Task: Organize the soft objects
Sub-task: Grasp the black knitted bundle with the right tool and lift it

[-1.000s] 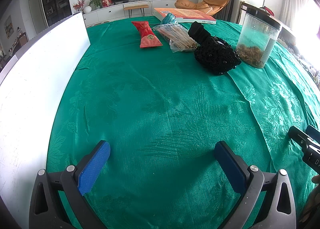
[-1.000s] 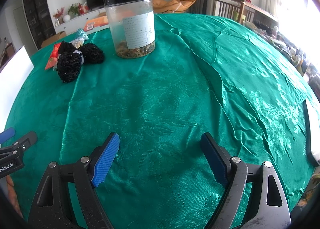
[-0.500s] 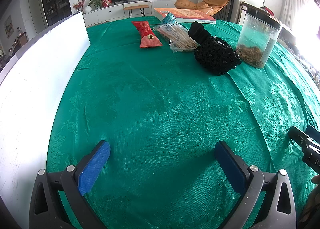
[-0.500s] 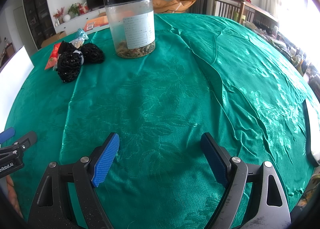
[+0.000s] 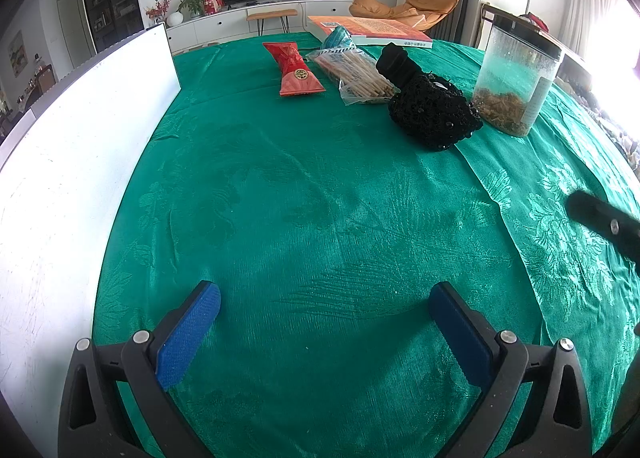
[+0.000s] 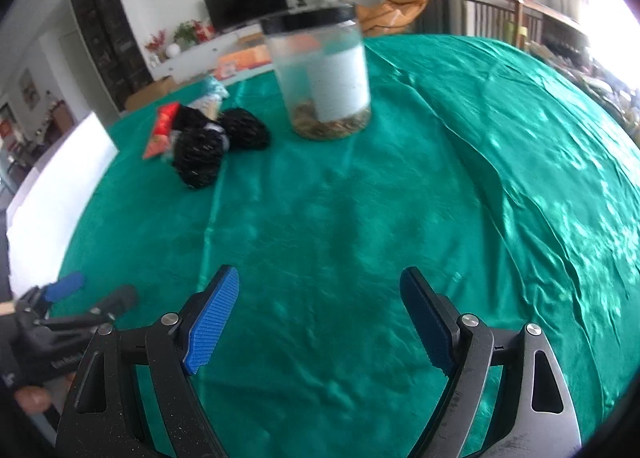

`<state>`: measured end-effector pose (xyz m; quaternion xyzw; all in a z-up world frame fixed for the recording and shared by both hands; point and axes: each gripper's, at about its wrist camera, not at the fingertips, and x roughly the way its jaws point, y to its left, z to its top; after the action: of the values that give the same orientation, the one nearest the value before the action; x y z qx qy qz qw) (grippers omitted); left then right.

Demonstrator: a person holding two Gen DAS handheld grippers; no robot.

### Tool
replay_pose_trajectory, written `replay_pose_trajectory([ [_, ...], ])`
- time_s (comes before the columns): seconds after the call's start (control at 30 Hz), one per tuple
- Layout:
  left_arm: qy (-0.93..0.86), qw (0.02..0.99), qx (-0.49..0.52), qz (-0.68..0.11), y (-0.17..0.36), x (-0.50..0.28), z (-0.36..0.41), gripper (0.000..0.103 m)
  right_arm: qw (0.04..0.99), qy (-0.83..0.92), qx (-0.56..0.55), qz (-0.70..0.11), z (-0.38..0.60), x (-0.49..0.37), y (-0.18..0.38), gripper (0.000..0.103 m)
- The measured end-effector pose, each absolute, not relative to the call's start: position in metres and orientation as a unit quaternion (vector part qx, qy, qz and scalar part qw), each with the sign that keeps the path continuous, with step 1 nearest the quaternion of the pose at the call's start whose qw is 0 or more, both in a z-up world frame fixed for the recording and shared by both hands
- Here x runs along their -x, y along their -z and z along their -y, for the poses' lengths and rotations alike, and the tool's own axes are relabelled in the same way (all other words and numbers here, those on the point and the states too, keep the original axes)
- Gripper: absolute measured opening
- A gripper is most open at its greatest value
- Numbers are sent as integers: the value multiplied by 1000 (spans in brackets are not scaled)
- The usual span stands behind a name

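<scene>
A: How are the two grippers held?

B: The left gripper (image 5: pixel 324 322) is low over the green cloth of the worktop (image 5: pixel 320 197), its fingers wide apart and holding nothing. The right gripper (image 6: pixel 320 310) is also spread and empty, and it points toward the plastic jar (image 6: pixel 320 69).

A: What differs from one second ago?

B: The left view is almost the same. The right view is now blurred, the jar and the black soft bundle (image 6: pixel 208 145) appear nearer, and in the left view the right gripper's finger sits higher at the right edge.

A: Where is the bundle?

B: At the far side, just beside the jar, touching the bag of sticks (image 5: pixel 356 75). Only the left view shows clearly the red packet (image 5: pixel 294 69) and the book (image 5: pixel 368 29).
</scene>
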<state>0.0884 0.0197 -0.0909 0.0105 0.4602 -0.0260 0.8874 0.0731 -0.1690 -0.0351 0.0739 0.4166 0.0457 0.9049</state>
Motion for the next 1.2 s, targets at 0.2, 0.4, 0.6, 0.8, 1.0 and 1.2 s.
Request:
replay_pose_trajectory([
  [0.2, 26, 887, -10, -460, 91, -88, -20, 103, 902, -130, 3, -412, 108, -154, 16, 85],
  [0.4, 26, 887, -10, -460, 91, -88, -20, 103, 883, -135, 58, -445, 74, -195, 41, 36],
  [0.6, 26, 887, -10, -460, 91, -88, -20, 103, 884, -137, -38, -445, 137, -141, 29, 11],
  [0.8, 26, 887, -10, -460, 91, -88, -20, 103, 906, -55, -6, -419, 200, -73, 20, 11],
  [1.0, 27, 887, -10, -460, 91, -88, -20, 103, 925, 115, -57, -358, 289, -101, 9, 28],
  [1.2, 27, 887, -10, -460, 91, -88, -20, 103, 925, 26, -144, -350, 285, -51, 6, 67],
])
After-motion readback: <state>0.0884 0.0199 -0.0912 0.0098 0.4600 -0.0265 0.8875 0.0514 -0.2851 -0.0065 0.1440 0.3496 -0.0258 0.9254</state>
